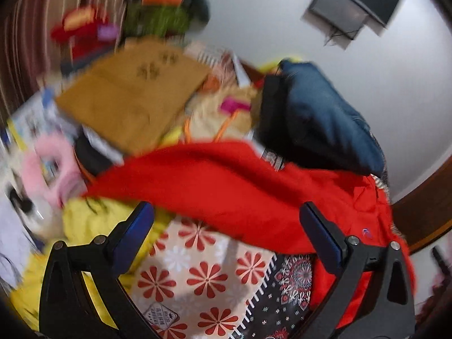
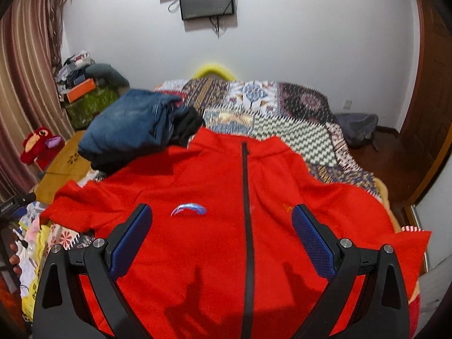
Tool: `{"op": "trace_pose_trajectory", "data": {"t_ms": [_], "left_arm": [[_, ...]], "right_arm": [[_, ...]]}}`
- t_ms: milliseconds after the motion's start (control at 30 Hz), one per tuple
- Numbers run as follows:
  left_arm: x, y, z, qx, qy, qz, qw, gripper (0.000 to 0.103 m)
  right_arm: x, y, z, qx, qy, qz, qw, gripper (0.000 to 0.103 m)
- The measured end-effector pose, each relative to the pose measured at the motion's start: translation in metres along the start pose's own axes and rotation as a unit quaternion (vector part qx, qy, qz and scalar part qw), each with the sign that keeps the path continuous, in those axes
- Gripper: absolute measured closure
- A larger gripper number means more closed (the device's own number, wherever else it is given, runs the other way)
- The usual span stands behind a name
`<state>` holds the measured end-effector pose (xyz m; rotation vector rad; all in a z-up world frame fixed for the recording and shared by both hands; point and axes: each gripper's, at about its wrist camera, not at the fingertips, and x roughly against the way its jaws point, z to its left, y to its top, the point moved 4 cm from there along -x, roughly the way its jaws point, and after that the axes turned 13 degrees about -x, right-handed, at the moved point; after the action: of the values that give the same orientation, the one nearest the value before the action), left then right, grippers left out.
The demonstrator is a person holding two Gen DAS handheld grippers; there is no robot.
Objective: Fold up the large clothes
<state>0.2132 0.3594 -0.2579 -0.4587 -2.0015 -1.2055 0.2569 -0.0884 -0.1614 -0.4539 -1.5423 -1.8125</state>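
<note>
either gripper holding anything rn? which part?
Nothing is held. The left hand-held gripper and the right hand-held gripper are both open, with the red zip-front fleece jacket lying spread on the patchwork bedspread.

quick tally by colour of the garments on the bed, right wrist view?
Red: 1, the zip jacket spread flat on the patchwork bedspread
Blue: 1, the denim bundle
Black: 1, the dark piece tucked against the denim
Total: 3
</note>
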Motion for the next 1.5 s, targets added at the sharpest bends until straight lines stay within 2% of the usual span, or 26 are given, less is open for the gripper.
{"op": "trace_pose_trajectory", "data": {"t_ms": [67,300,433,500,567,633,667,700,833,967,1100,1200,1267,1400,1500], "left_arm": [[-0.015,-0.005,0.015,0.037,-0.036,0.018,0.9985,0.0],[-0.05,-0.01,0.043,0.11,-0.097,0.041,0.9883,0.01],[-0.062,-0.009,0.05,0.138,-0.109,0.045,0.9834,0.026],[-0.07,-0.009,0.052,0.143,-0.102,0.048,0.9833,0.038],[-0.073,-0.007,0.054,0.142,-0.082,0.043,0.9856,0.057],[-0.069,-0.002,0.053,0.13,-0.052,0.02,0.99,0.066],[-0.064,0.001,0.05,0.12,-0.036,0.008,0.9921,0.076],[-0.06,0.004,0.048,0.107,-0.02,-0.001,0.994,0.082],[-0.035,0.022,0.03,0.06,0.014,-0.048,0.9969,0.092],[0.0,0.041,0.005,0.013,0.029,-0.097,0.9947,0.098],[0.04,0.061,-0.045,-0.058,0.031,-0.152,0.9862,0.098],[0.063,0.076,-0.09,-0.108,0.014,-0.183,0.9771,0.098],[0.074,0.082,-0.119,-0.136,0.005,-0.194,0.9715,0.098],[0.088,0.086,-0.179,-0.184,-0.043,-0.223,0.9562,0.098],[0.085,0.086,-0.221,-0.212,-0.066,-0.22,0.9499,0.098]], "right_arm": [[-0.006,-0.002,0.002,0.006,-0.005,0.008,1.0,0.005],[-0.018,0.001,-0.002,0.006,-0.013,0.022,1.0,0.005],[-0.024,0.002,-0.005,-0.001,-0.018,0.025,1.0,0.005],[-0.028,0.002,-0.008,-0.006,-0.019,0.03,0.999,0.005],[-0.03,0.002,-0.009,-0.009,-0.021,0.035,0.999,0.005],[-0.032,0.002,-0.011,-0.014,-0.02,0.04,0.999,0.005],[-0.032,0.002,-0.013,-0.016,-0.021,0.042,0.999,0.005],[-0.031,0.002,-0.013,-0.017,-0.02,0.041,0.999,0.005],[-0.026,0.004,-0.015,-0.016,-0.024,0.033,0.999,0.005],[-0.017,0.006,-0.016,-0.01,-0.023,0.02,0.999,0.005],[-0.009,0.01,-0.017,-0.009,-0.019,0.012,1.0,0.005],[-0.004,0.013,-0.021,-0.013,-0.014,0.005,1.0,0.005],[-0.001,0.014,-0.022,-0.014,-0.012,0.003,1.0,0.005],[0.005,0.015,-0.029,-0.02,-0.003,-0.003,1.0,0.005],[0.01,0.015,-0.035,-0.03,0.008,-0.008,0.999,0.005]]}}
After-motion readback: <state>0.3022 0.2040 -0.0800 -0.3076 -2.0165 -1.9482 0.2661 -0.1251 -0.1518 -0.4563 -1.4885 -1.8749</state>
